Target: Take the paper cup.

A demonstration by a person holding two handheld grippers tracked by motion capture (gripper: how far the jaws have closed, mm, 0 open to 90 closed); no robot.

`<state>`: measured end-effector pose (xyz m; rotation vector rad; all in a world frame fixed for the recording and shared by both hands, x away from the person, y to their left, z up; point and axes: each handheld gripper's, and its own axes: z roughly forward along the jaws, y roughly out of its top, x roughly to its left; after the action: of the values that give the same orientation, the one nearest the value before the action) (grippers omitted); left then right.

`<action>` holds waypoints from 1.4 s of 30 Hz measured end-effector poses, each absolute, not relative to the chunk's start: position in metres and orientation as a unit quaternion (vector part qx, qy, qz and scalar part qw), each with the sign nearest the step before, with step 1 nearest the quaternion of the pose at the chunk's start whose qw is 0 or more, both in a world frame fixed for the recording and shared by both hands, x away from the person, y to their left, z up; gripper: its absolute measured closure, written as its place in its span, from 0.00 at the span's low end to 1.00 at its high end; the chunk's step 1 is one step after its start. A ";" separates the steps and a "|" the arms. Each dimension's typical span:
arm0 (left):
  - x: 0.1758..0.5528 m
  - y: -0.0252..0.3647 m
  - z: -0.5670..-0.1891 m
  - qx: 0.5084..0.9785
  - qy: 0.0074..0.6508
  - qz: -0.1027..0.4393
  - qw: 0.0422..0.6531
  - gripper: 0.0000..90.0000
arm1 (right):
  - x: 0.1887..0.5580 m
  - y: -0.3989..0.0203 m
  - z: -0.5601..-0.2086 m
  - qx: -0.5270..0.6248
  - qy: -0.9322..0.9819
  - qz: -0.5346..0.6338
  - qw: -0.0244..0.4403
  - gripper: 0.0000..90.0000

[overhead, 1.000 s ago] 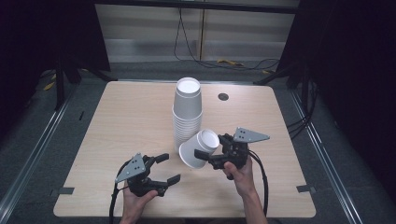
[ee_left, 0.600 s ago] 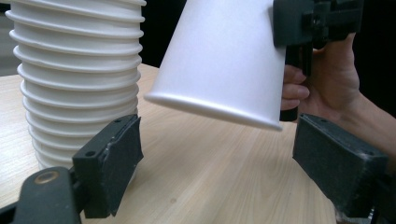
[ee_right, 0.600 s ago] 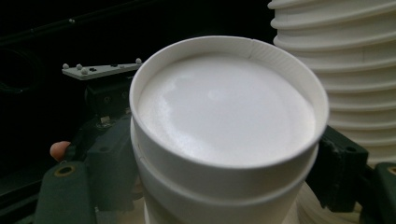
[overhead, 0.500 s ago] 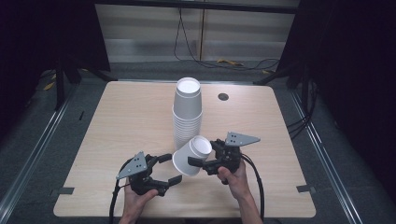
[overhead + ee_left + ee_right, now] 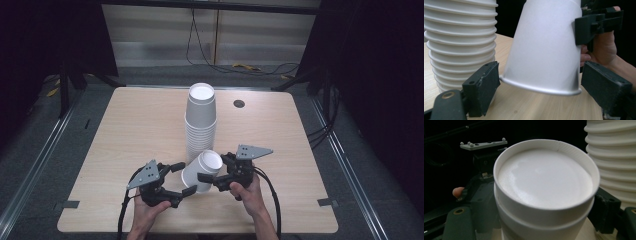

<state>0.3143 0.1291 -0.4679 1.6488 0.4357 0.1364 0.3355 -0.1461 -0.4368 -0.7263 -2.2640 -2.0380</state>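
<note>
The step in hand appears to be a transfer or separation of an upturned white paper cup [image 5: 201, 171] held just in front of the tall cup stack [image 5: 200, 122] that stands mid-table. The right gripper view shows a second rim ring below the cup's base, so two nested cups may be present; this cannot be confirmed.

**Cup position.** The cup is tilted, base uppermost and leaning toward the right gripper [image 5: 206, 181], with its mouth rim just above the table [image 5: 125, 130] in front of the stack. In the left gripper view the rim hangs clear of the wood, close beside the stack but apart from it.

**Right gripper.** Its jaws are closed on the cup wall near the base end, one pad on each side. The right hand [image 5: 247, 192] holds it low, on the stack's near right side, jaws pointing toward the left gripper.

**Left gripper.** The left gripper [image 5: 184, 178] is spread wide, its pads [image 5: 483, 86] flanking the mouth rim without touching it. The left hand [image 5: 150, 207] holds it low, on the stack's near left side, pointing toward the cup.

**Next move.** Judged from this pose, the left jaws need to close evenly on the wall near the rim, with light force to avoid crushing the paper, while the cup is kept off the stack.
</note>
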 end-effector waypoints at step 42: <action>0.320 0.111 -0.467 0.764 0.174 0.033 0.621 0.17 | 0.332 -0.132 -0.445 -0.214 -0.717 -0.663 0.023 0.19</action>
<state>0.3203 0.1114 -0.4667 1.7559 0.3999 0.0769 0.3316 -0.1322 -0.4451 -0.6620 -2.2206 -2.0535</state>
